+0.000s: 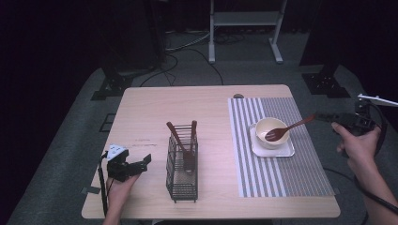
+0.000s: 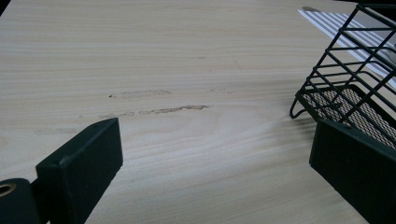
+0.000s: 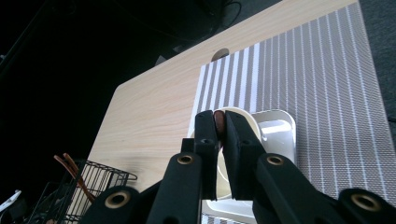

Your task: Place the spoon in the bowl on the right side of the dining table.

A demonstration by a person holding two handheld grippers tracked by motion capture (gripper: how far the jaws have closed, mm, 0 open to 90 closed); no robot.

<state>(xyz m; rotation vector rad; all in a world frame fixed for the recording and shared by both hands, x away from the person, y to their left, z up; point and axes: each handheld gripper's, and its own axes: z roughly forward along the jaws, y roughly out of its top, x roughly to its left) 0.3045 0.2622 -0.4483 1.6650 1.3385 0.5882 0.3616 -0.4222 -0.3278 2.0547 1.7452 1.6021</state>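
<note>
A light wooden table (image 1: 187,103) stands on a grey carpeted floor (image 1: 61,154) in a dim room, its far edges falling into darkness. Behind it, the white legs of a metal frame (image 1: 246,28) rise out of view, with black cables (image 1: 187,51) snaking across the carpet (several loop toward the table's back edge). Dark stand bases (image 1: 110,86) flank the table on both sides. Light falls from above onto the tabletop.

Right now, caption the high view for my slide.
Right gripper holds brown wooden spoon over cream bowl; left gripper rests open.
</note>
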